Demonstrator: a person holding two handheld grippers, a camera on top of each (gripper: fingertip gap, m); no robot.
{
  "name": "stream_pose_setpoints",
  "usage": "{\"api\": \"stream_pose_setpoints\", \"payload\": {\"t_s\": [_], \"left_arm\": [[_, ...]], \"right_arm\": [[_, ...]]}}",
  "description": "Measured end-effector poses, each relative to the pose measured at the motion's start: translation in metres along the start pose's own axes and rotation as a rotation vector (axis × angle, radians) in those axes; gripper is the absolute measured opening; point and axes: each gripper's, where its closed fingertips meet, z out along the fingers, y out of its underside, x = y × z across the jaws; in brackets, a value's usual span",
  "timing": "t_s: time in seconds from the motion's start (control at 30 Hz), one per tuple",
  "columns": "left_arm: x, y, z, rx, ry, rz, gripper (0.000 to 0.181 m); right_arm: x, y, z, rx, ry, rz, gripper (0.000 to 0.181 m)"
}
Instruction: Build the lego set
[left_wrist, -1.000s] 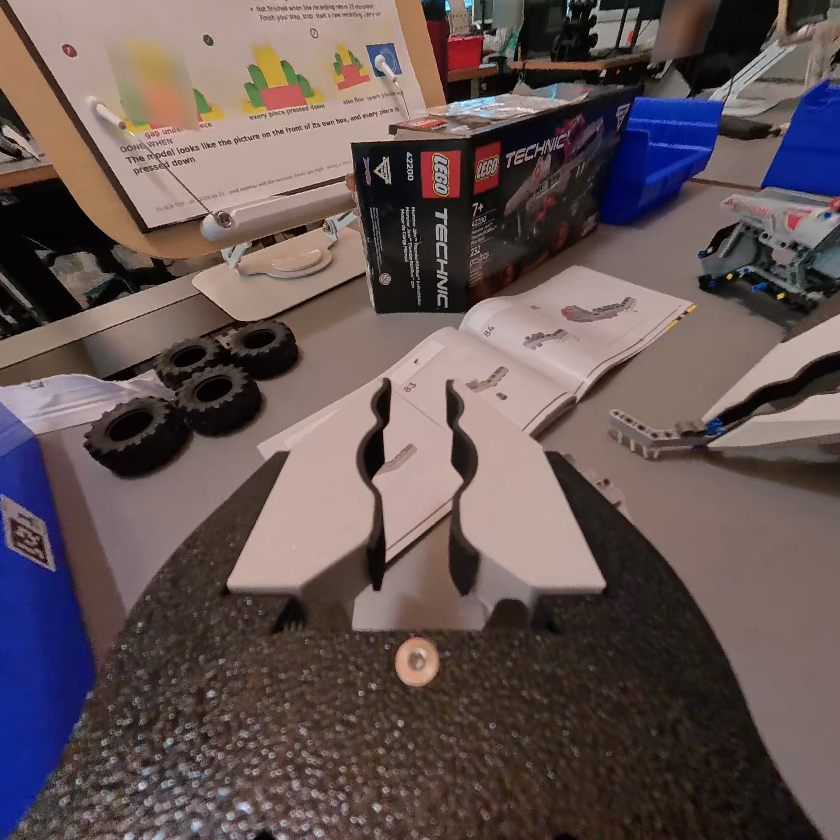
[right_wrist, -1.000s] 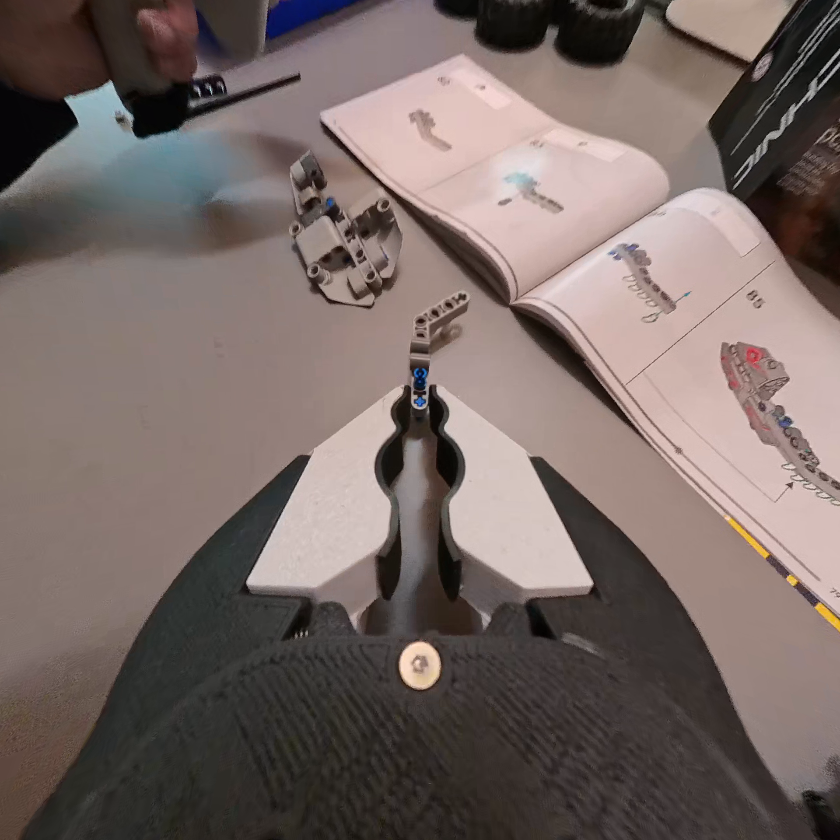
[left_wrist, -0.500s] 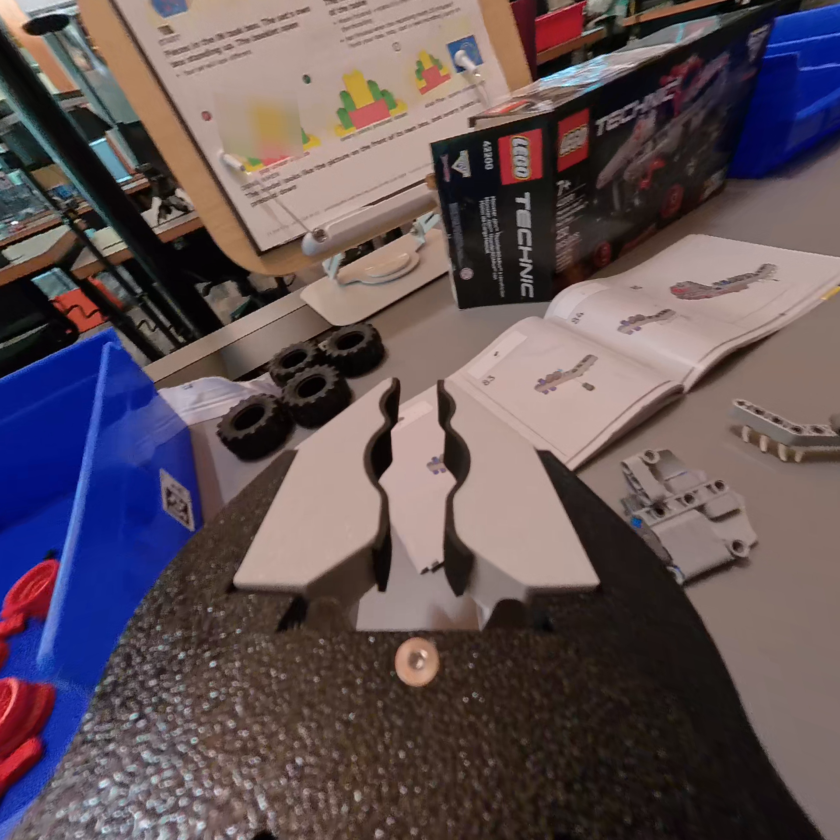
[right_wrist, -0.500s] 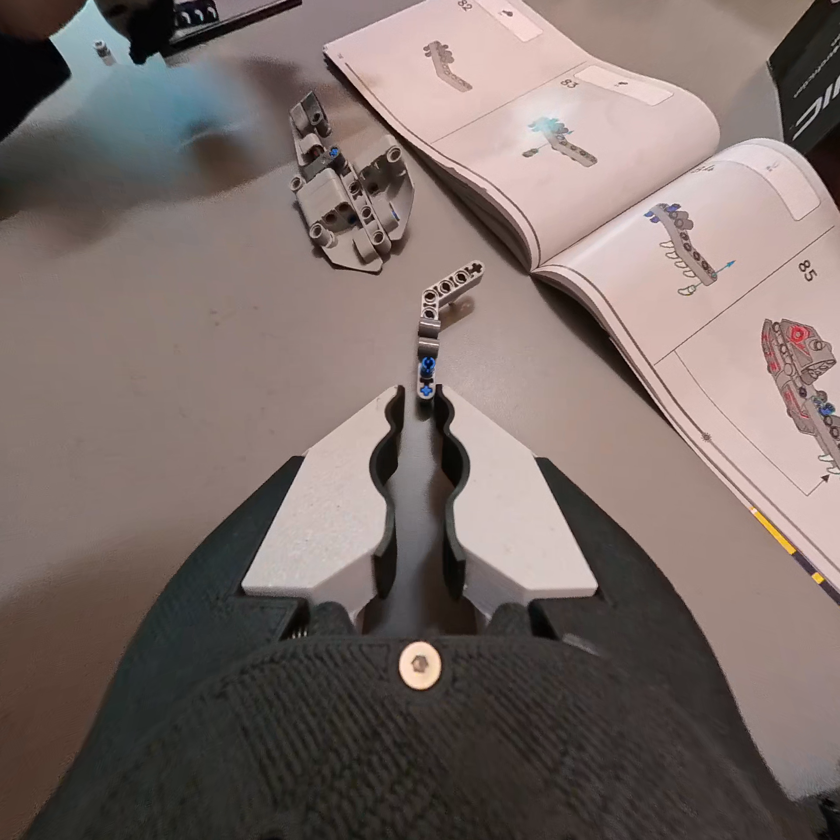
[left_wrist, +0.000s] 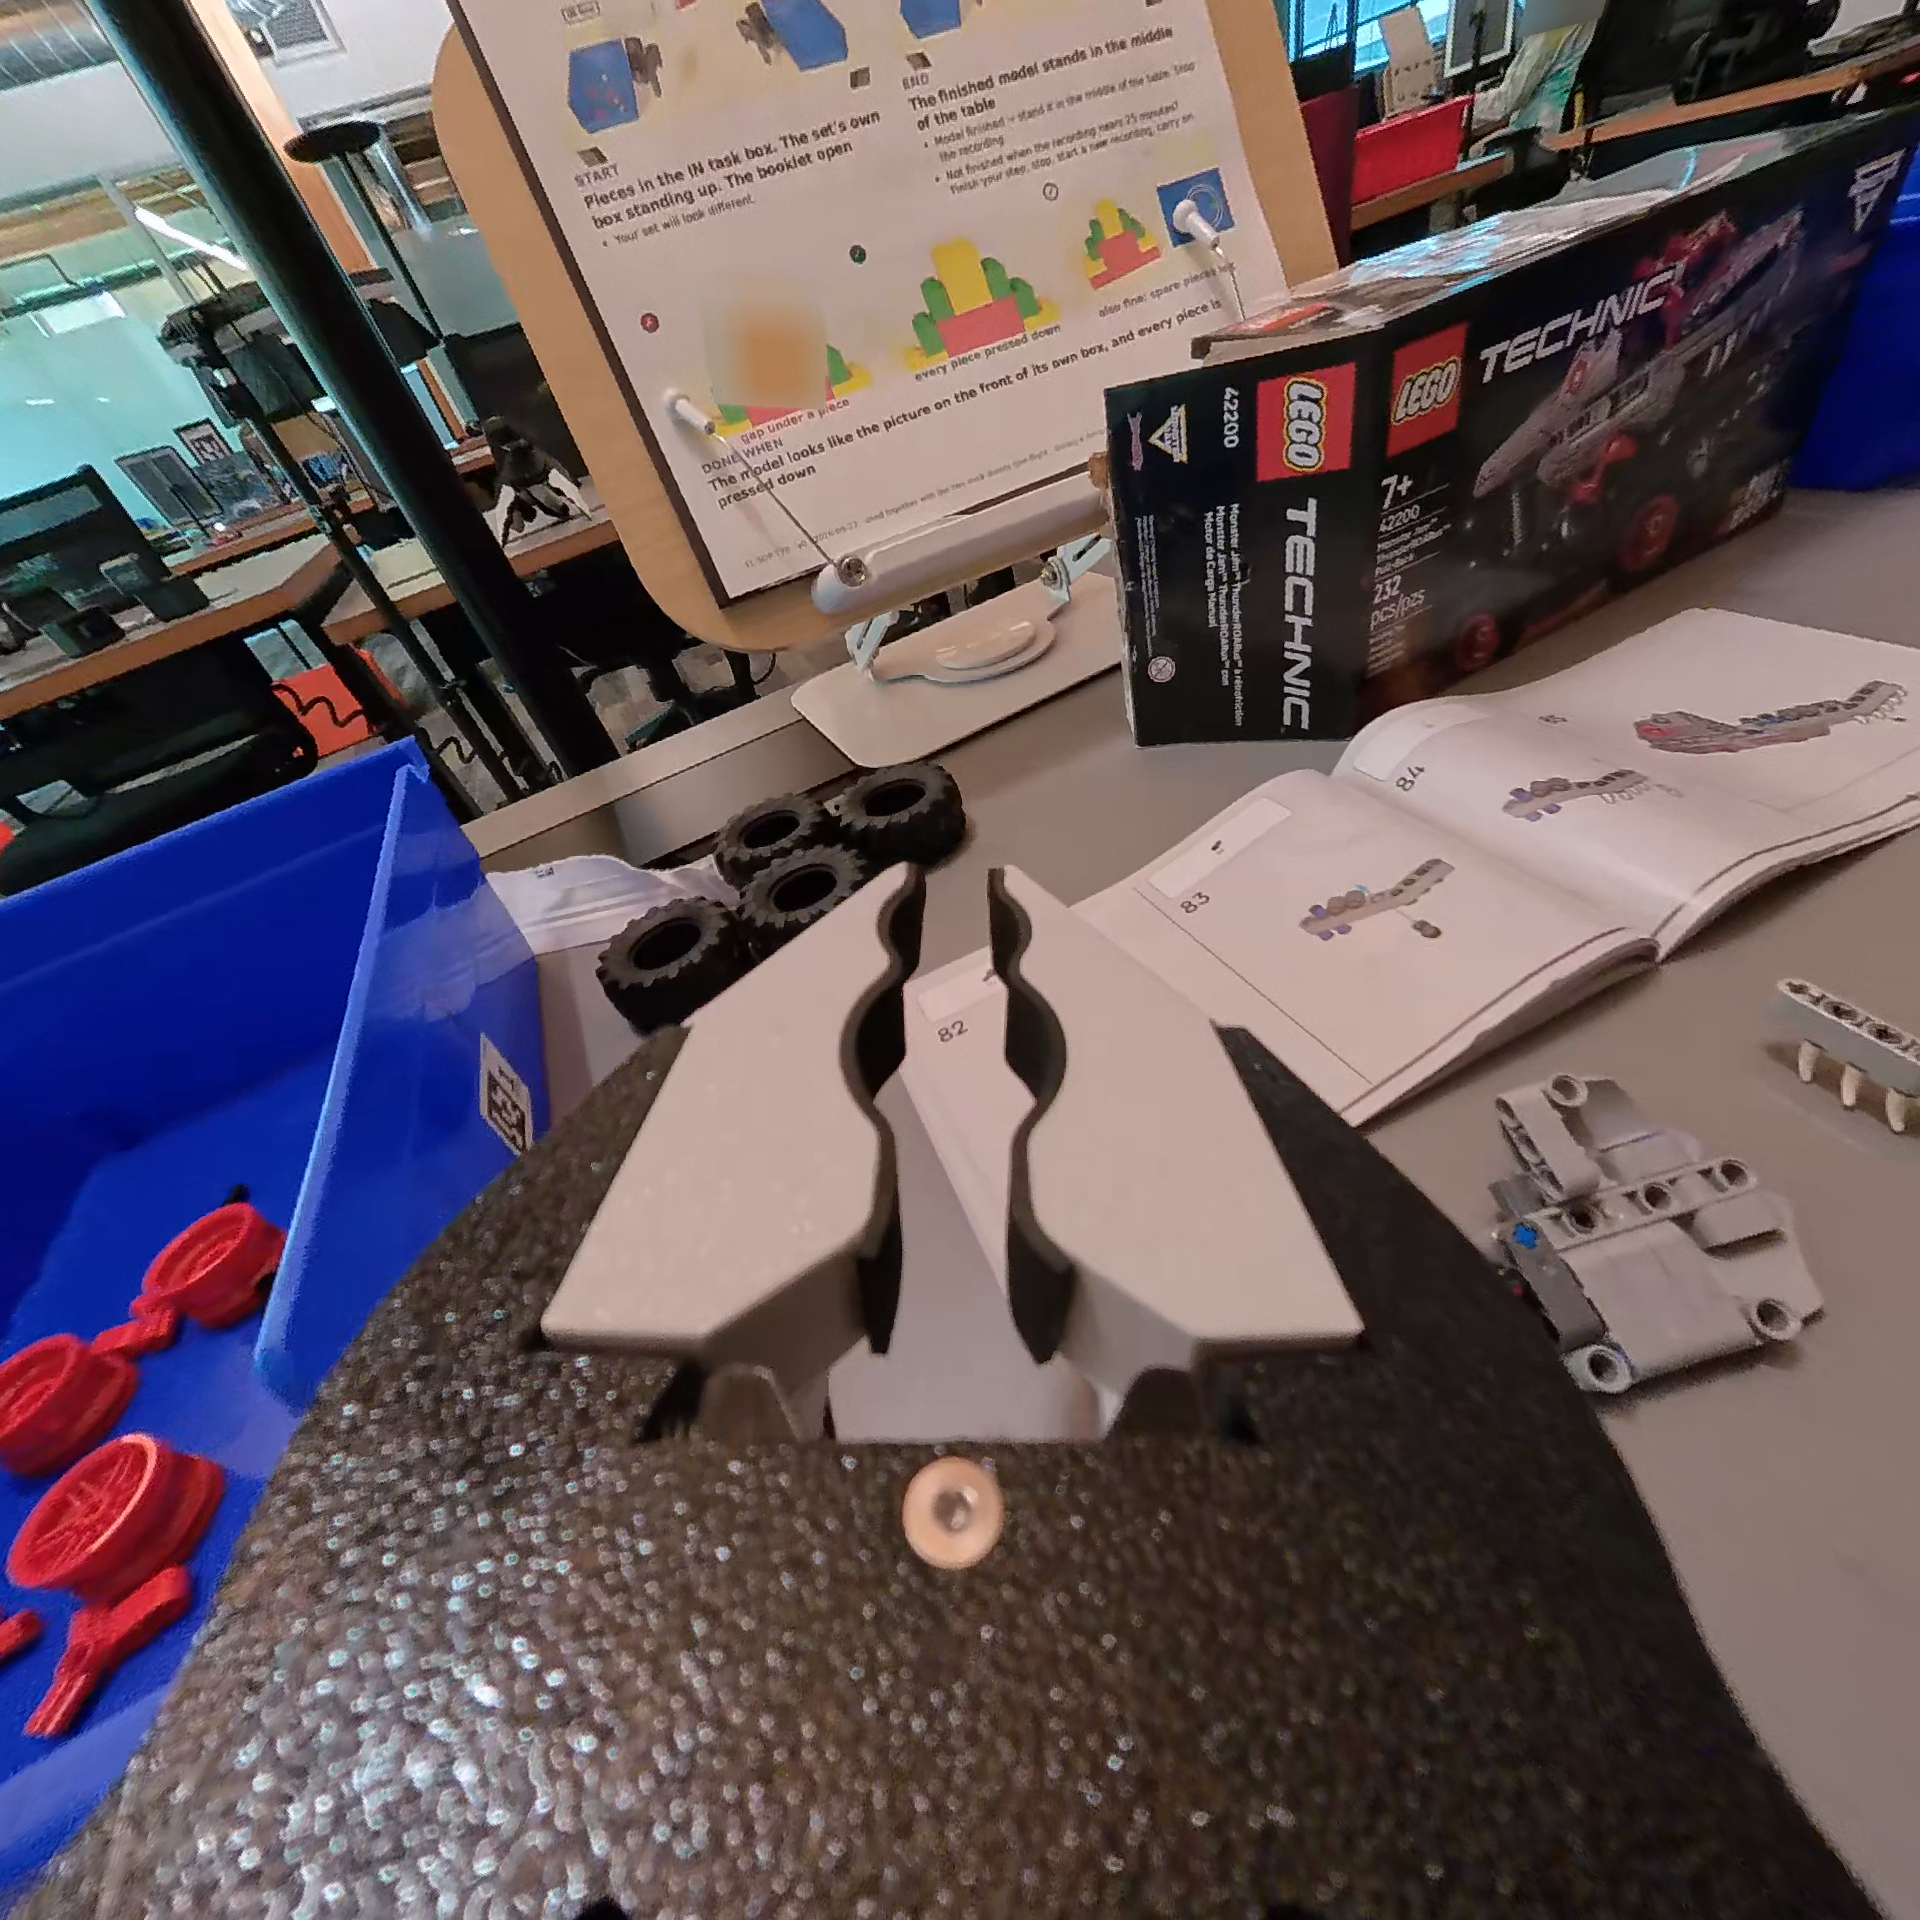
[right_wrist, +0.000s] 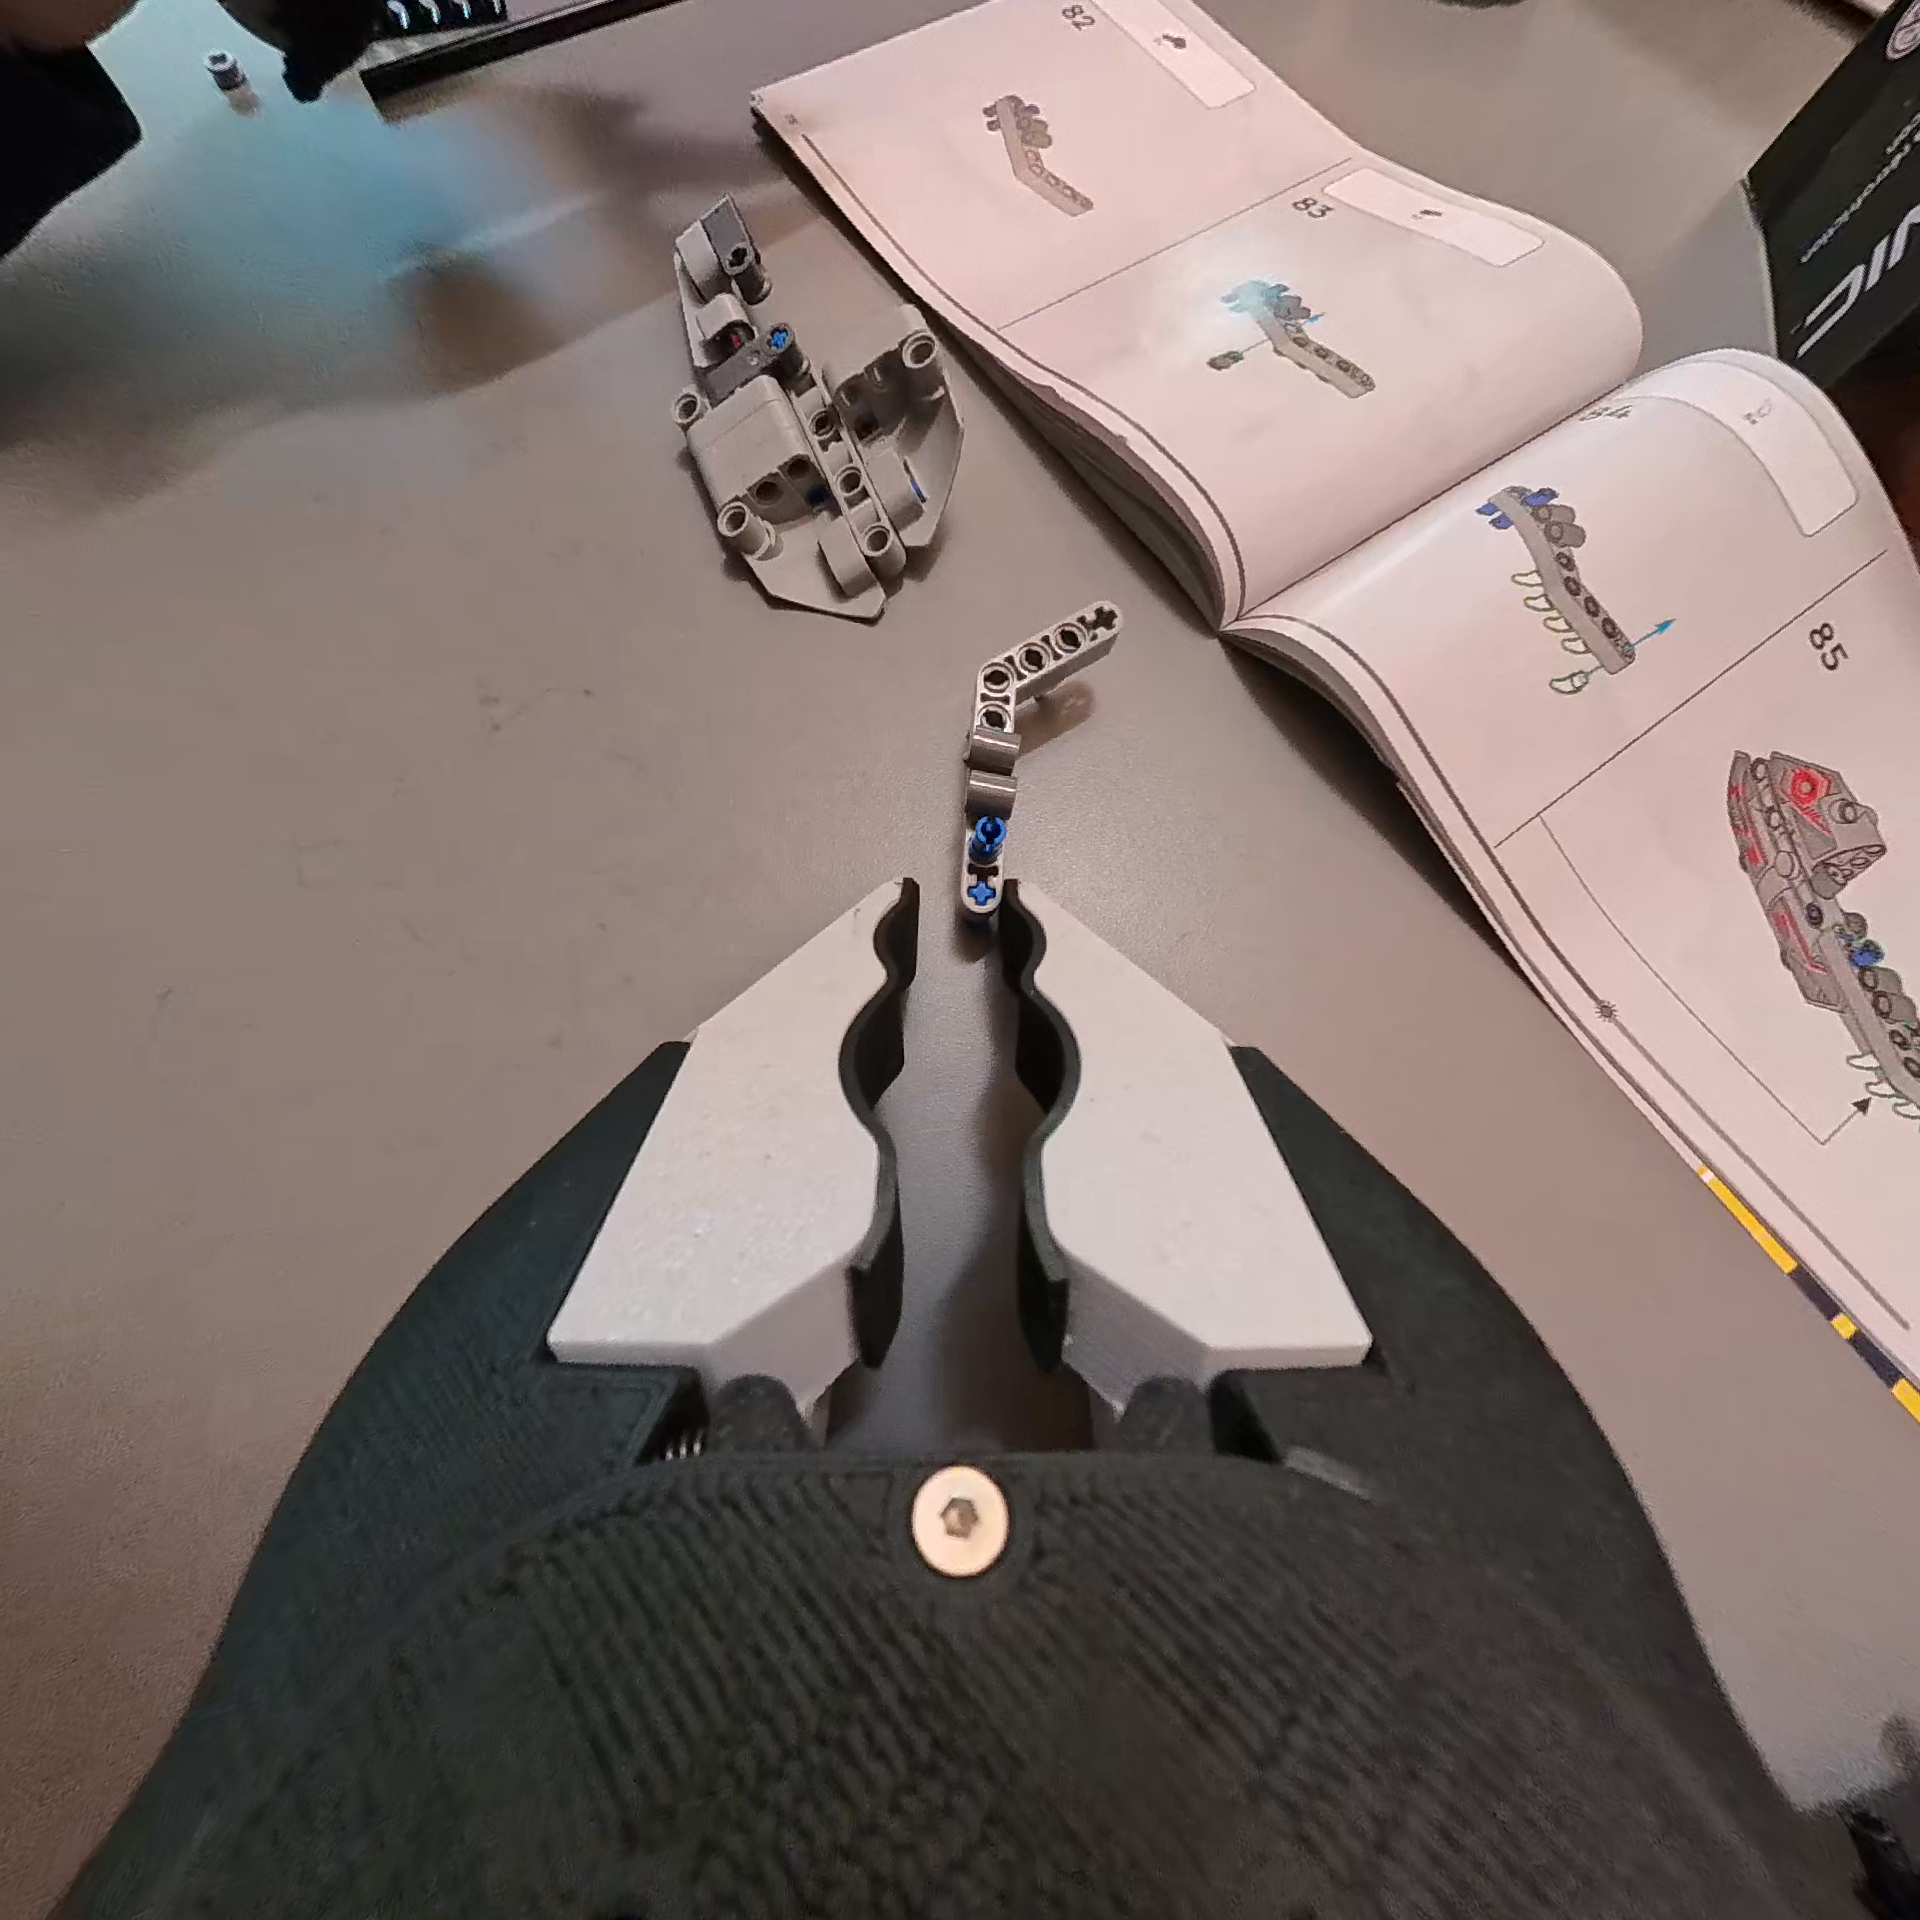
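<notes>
The bent beam (right_wrist: 1023, 727), clamped a second ago, is now lying released on the table (right_wrist: 364, 779) at twelve o'clock of the parted right gripper (right_wrist: 954, 896), while the empty, parted left gripper (left_wrist: 954, 888) is being swung toward the bin (left_wrist: 208, 987), likely for parts.

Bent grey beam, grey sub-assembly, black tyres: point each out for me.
bent grey beam (right_wrist: 995, 727): right wrist view, at its elbow.
grey sub-assembly (right_wrist: 758, 436): right wrist view, on its flat block.
black tyres (left_wrist: 800, 888): left wrist view, on the middle tyre.
</notes>
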Motion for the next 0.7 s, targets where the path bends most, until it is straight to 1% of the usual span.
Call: {"api": "stream_pose_setpoints", "payload": {"t_s": [0.2,0.5,0.6,0.7], "left_arm": [[0.003,-0.003,-0.001,0.014,0.010,0.029,0.008],[0.016,-0.005,0.001,0.019,0.050,0.061,0.007],[0.021,-0.006,0.002,0.022,0.064,0.090,0.007],[0.027,-0.006,0.002,0.019,0.084,0.115,0.007]], "right_arm": [[0.001,0.000,0.000,0.000,0.005,0.002,0.015],[0.007,-0.001,0.000,0.001,0.031,0.018,0.026],[0.007,-0.002,0.002,0.001,0.022,0.019,0.025],[0.004,-0.004,0.004,0.002,0.010,-0.011,0.019]]}}
